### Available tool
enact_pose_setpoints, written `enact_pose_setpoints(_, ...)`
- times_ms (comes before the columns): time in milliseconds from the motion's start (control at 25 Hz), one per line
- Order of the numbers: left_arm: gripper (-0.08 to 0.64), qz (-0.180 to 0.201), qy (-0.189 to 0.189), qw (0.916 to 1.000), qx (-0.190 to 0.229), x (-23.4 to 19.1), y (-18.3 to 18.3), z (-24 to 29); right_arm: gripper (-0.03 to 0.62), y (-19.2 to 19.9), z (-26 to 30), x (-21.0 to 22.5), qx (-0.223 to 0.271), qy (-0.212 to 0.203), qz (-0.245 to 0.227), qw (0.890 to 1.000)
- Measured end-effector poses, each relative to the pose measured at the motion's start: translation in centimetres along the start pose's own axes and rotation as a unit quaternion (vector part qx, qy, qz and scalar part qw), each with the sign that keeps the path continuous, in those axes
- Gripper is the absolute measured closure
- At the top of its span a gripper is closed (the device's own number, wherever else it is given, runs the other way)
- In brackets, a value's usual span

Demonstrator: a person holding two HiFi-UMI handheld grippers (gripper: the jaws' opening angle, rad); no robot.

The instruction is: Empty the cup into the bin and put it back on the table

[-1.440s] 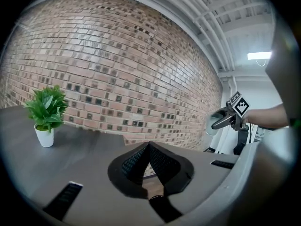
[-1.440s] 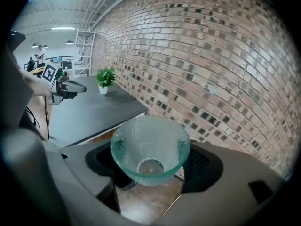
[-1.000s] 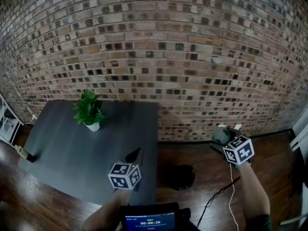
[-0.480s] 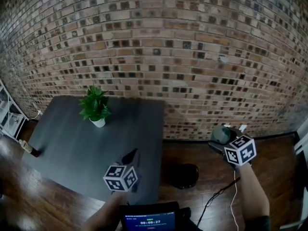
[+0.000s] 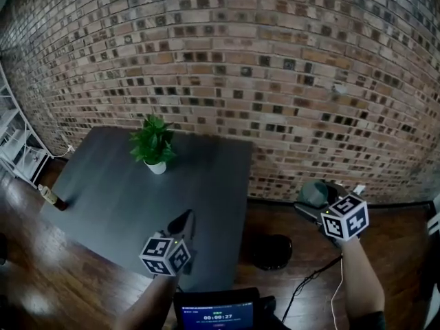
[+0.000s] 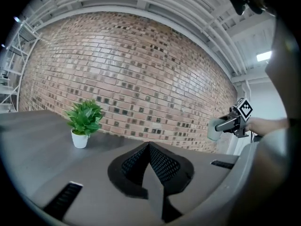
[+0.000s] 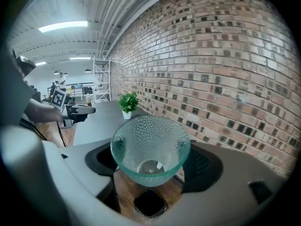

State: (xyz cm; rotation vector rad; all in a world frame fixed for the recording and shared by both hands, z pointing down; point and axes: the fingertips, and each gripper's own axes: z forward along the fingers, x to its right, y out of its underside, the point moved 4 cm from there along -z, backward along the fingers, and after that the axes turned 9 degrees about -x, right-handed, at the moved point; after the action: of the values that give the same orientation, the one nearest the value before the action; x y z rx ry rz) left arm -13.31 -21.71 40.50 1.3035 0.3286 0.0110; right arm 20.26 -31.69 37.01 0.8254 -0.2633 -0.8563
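Right gripper: jaws set wide and pressed on either side of the cup; it is held out over the floor near the foot of the brick wall, to the right of the table and clear of it
Cup: pale green, see-through, dimpled; its mouth faces the gripper's camera and its base points away; a small pale speck shows at the bottom, and I cannot tell whether it is contents or a glint
Cup's place: in the air, off the table; in the head view it is up and to the right of the bin, not over it; in the right gripper view the bin shows as a dark shape just under the cup's base
Bin: dark, standing on the wooden floor just beside the table's right edge
Left gripper: jaws closed together to a point, nothing between them; it hangs over the table's near right part, pointing towards the wall
Table: dark grey, with one side against the wall
Plant: green leaves in a small white pot, upright on the far side of the table, well apart from both grippers
Shelf: white, at the left edge by the wall
Screen: at the bottom of the head view, showing a timer
Cable: thin, trailing across the floor below the right arm
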Motion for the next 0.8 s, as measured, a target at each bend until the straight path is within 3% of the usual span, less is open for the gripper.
enact_pose_setpoints(440, 0.557, -0.021, -0.062, 0.9978, 0.006, -4.7, 1.1, -6.5, 0.201, -4.6, 3.0, -6.5, 0.016, -0.08, -0.046, 0.996)
enact_pose_setpoints(800, 0.557, -0.041, -0.13, 0.9906, 0.014, -8.4, 2.6, -12.3, 0.201, -8.0, 4.9, -12.4, 0.027, -0.148, -0.093, 0.984)
